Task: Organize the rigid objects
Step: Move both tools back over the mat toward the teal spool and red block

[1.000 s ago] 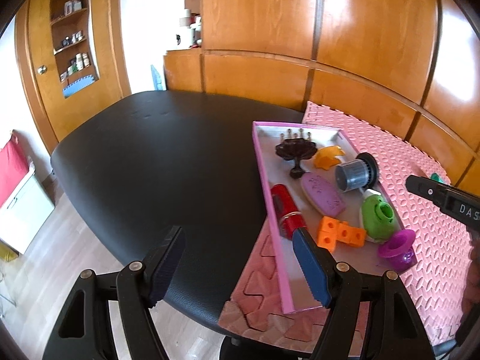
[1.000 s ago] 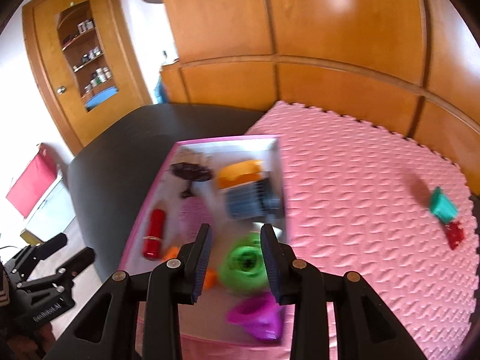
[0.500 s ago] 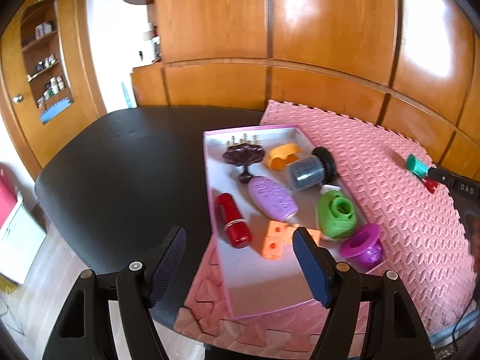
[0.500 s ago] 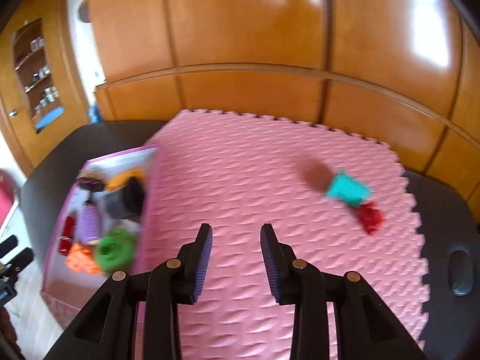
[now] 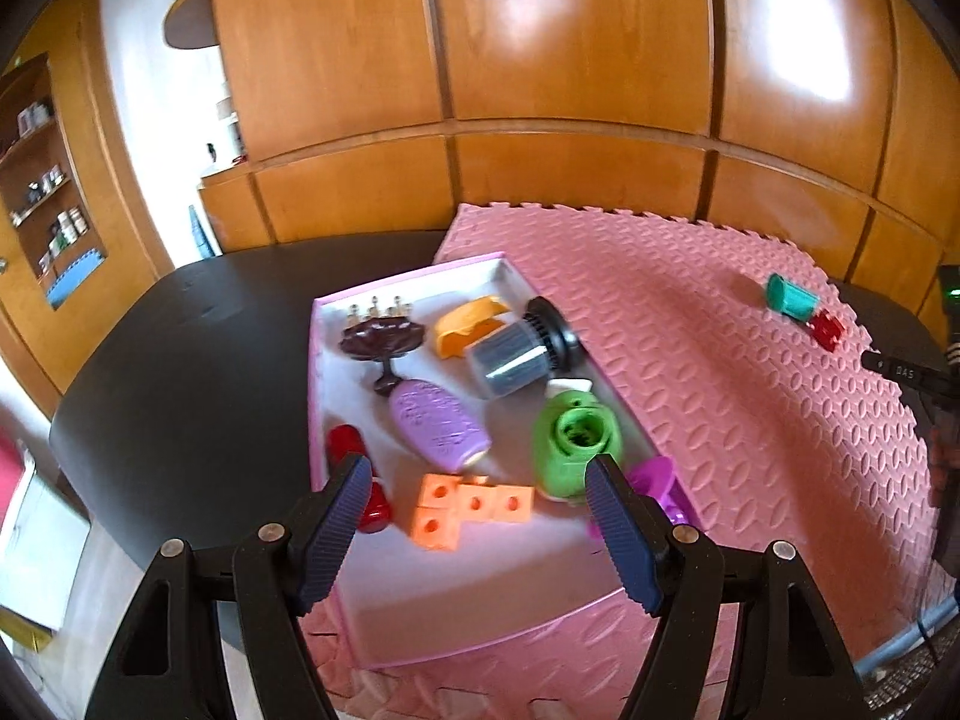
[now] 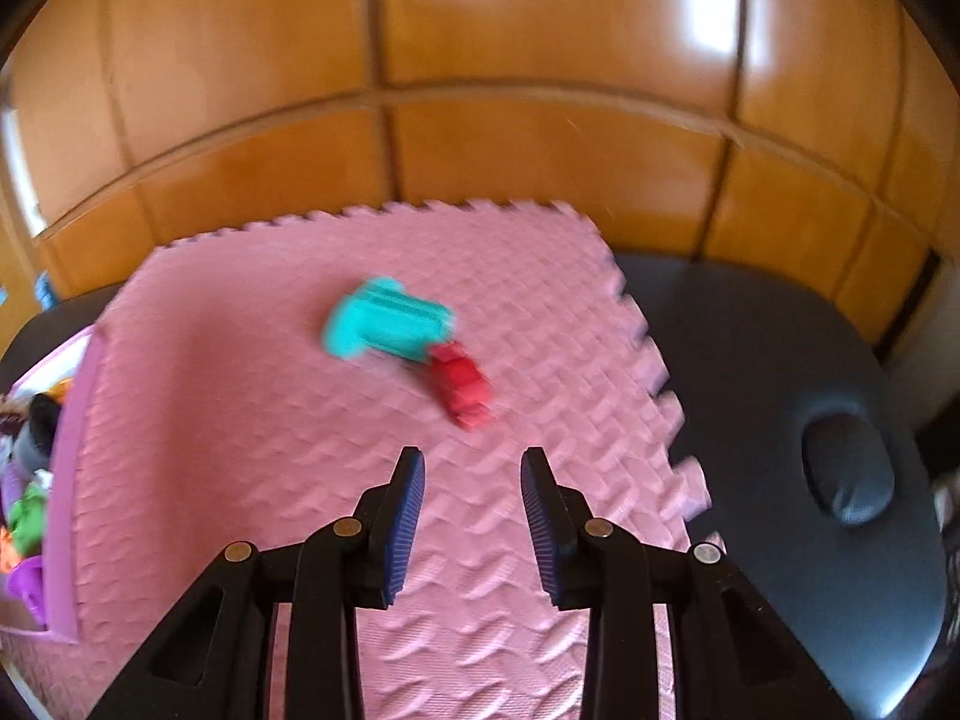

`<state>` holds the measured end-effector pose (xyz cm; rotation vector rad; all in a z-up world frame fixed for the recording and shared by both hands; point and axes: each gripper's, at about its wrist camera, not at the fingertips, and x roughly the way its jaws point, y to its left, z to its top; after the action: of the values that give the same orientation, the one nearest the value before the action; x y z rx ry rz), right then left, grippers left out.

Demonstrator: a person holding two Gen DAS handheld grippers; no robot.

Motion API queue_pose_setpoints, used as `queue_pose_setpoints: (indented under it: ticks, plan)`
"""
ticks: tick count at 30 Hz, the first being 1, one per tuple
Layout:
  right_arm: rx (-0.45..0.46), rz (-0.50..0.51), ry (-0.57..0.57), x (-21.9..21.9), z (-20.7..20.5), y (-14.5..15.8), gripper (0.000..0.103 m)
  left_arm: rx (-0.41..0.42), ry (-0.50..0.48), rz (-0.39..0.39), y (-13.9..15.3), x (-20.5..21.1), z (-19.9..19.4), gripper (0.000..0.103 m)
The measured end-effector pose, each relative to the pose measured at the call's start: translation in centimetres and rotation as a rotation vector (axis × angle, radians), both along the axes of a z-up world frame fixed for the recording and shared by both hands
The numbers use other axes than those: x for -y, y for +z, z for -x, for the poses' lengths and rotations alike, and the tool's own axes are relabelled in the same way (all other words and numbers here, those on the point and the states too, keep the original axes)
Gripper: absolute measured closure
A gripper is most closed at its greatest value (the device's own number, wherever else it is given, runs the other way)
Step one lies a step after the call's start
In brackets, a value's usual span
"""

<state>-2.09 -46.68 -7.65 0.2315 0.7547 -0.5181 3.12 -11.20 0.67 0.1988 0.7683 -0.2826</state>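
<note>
A pink tray (image 5: 420, 648) on the pink foam mat (image 5: 720, 360) holds several objects: orange cubes (image 5: 471, 507), a green round piece (image 5: 576, 441), a purple oval (image 5: 438, 423), a red cylinder (image 5: 354, 480), a dark cup (image 5: 510, 351). My left gripper (image 5: 477, 510) is open and empty above the tray's near part. A teal piece (image 6: 384, 327) and a red piece (image 6: 462, 387) lie loose on the mat (image 6: 240, 420), just ahead of my right gripper (image 6: 472, 495), which is open and empty. Both loose pieces also show far right in the left wrist view, teal (image 5: 791, 297) and red (image 5: 828, 330).
The mat lies on a black padded table (image 5: 180, 390) with its edge and a round hollow (image 6: 849, 474) to the right. Wooden wall panels (image 5: 540, 90) stand behind. The tray's side (image 6: 66, 480) shows at the left of the right wrist view.
My right gripper has swung right, away from the tray, and now faces the teal and red pieces from closer. My left gripper has turned right and moved over the tray.
</note>
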Motion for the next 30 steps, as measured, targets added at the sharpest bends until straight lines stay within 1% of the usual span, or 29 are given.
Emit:
queue_pose_setpoints:
  ticks: [1,3,5,10,25,30]
  plan:
    - [-0.011,-0.032,-0.015,0.6,0.0,-0.3,0.070,0.000,-0.007,-0.004,0.0,0.4,0.0,0.029]
    - [-0.002,-0.070,-0.034,1.3,0.2,-0.5,0.070,-0.004,-0.020,-0.010,-0.1,1.3,-0.1,0.029]
    - [0.014,-0.087,-0.046,1.8,0.5,-0.2,0.070,-0.010,-0.036,-0.017,-0.3,2.2,-0.3,0.029]
    - [0.018,-0.131,-0.061,2.3,1.1,-0.1,0.070,-0.021,-0.078,-0.030,-0.6,4.3,-0.6,0.029]
    - [0.033,-0.158,-0.090,3.0,1.3,0.3,0.070,-0.034,-0.178,-0.061,-1.2,9.5,-1.3,0.029]
    - [0.032,-0.163,-0.096,3.2,1.3,0.3,0.070,-0.040,-0.204,-0.057,-1.4,11.3,-1.6,0.029]
